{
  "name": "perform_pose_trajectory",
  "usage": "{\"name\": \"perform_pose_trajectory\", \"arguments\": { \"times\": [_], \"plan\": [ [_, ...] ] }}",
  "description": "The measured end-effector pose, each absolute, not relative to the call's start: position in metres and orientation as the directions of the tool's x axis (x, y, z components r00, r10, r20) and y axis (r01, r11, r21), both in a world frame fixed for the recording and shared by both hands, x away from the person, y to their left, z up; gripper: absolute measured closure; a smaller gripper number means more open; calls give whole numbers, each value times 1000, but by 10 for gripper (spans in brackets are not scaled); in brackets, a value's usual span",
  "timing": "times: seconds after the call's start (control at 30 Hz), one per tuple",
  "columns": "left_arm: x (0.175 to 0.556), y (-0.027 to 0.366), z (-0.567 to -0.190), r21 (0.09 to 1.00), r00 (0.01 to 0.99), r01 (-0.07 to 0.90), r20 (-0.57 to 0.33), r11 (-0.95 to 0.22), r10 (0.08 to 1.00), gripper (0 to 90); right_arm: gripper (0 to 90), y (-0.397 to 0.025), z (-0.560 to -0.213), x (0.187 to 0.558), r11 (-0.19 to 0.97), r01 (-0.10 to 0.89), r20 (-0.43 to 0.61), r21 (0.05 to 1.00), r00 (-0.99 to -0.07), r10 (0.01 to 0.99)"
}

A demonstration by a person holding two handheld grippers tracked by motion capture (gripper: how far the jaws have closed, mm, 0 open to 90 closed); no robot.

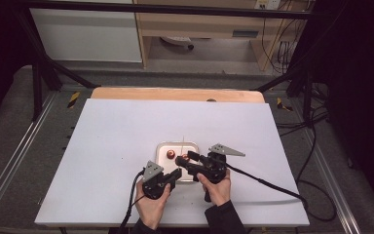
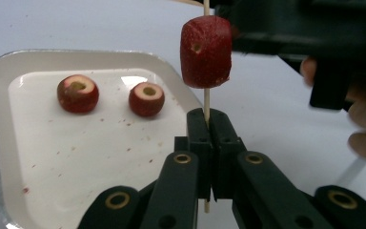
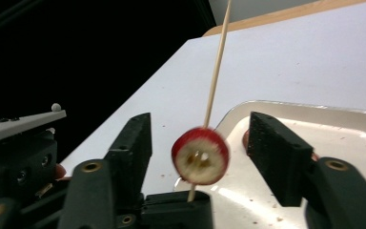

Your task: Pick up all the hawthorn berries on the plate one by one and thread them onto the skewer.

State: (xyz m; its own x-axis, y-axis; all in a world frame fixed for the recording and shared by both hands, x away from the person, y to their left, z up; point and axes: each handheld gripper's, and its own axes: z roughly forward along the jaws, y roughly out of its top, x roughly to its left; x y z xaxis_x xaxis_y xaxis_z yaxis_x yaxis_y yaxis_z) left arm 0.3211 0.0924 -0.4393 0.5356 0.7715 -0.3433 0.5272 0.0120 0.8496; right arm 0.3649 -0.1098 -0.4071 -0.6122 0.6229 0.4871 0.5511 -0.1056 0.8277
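So left tool (image 2: 208,125) has its jaws pinched fully together on the lower end of the wooden skewer (image 2: 206,98), holding it upright so the stick works as a fixed spike for threading. One red cored fruit piece (image 2: 206,51) is already on the skewer, just above the left tool's tips, not touching them. Right tool (image 3: 198,143) has jaws wide apart, nothing gripped; the skewered piece (image 3: 200,155) sits between them with gaps on both sides, likely either just let go or about to push the piece down. Two more cored pieces (image 2: 78,93) (image 2: 146,98) lie in the white tray (image 2: 0,143) beyond and left of the left tool, close by for quick picking. Tray sits on the white surface (image 1: 117,136), right under both tools.
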Motion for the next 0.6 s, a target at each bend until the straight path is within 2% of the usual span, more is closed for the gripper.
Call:
{"name": "perform_pose_trajectory", "arguments": {
  "times": [0.07,0.27,0.43,0.6],
  "plan": [
    [321,98,-442,847,535,531,-335,-1,775,890,282,-114,-405,369,-68,545,456,835,-618,641],
    [318,114,-442,853,547,521,-299,-38,782,890,152,-121,-403,379,60,556,377,829,-635,675],
    [313,126,-442,856,564,513,-281,-63,776,890,89,-126,-405,387,175,552,294,815,-655,696],
    [310,138,-443,853,565,514,-257,-91,784,890,74,-130,-404,392,257,548,236,796,-672,702]
  ]
}}
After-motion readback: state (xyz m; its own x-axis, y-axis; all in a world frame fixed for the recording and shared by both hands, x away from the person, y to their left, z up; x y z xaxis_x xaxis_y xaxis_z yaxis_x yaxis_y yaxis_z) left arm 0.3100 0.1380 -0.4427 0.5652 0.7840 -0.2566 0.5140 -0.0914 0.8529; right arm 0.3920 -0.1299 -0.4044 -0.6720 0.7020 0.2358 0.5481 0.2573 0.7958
